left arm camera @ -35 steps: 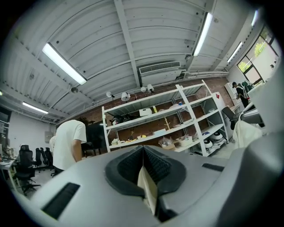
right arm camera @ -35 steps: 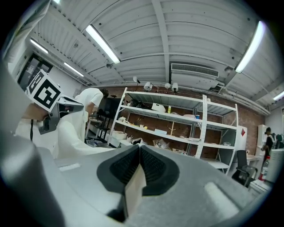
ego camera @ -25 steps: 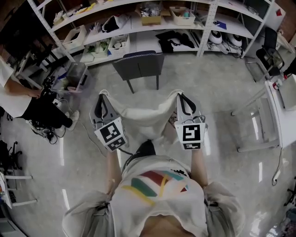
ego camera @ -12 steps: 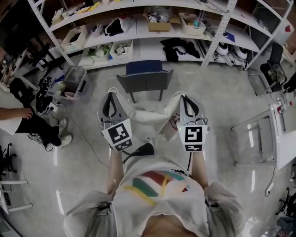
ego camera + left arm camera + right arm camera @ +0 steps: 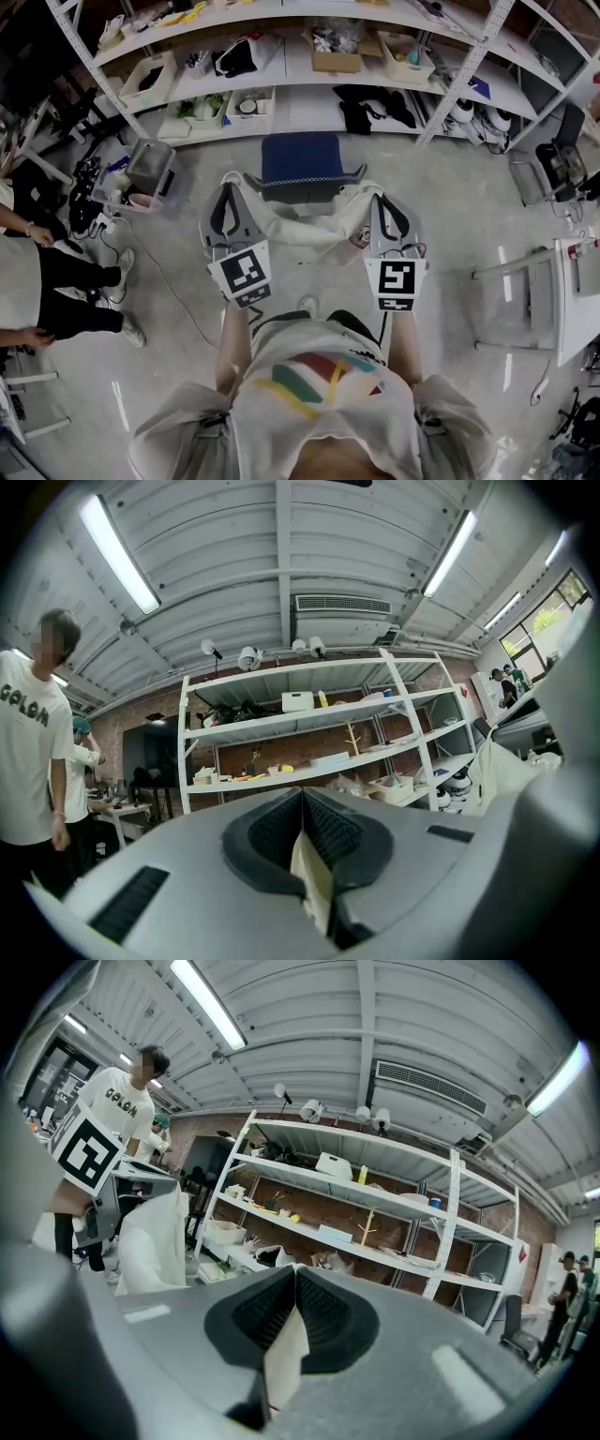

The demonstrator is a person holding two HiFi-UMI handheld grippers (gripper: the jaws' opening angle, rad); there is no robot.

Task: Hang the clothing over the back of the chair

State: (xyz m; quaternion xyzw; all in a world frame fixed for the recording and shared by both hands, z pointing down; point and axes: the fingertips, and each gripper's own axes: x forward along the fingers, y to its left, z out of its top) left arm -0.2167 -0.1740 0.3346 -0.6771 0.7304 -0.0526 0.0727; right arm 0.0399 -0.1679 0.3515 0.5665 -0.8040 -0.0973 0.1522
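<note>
A cream-white garment [image 5: 302, 220] hangs stretched between my two grippers, just in front of a blue-seated chair [image 5: 300, 157] whose dark backrest [image 5: 302, 182] faces me. My left gripper [image 5: 232, 182] is shut on the garment's left edge, and cream cloth [image 5: 314, 878] shows pinched between its jaws. My right gripper [image 5: 377, 188] is shut on the right edge, with a cloth fold [image 5: 284, 1358] clamped between its pads. Both grippers point level toward the shelving. The garment's middle sags right at the chair's backrest; contact with it cannot be told.
White metal shelving [image 5: 281, 56] full of boxes, bins and dark clothes stands behind the chair. A clear plastic bin [image 5: 150, 167] sits on the floor to the left. People stand at the left [image 5: 47, 281]. Folding chairs [image 5: 539, 173] and a table edge [image 5: 577, 281] are on the right.
I have walked toward the chair with the garment held up: the chair and shelving are now much closer, and the garment's upper edge reaches the backrest. Both grips are unchanged.
</note>
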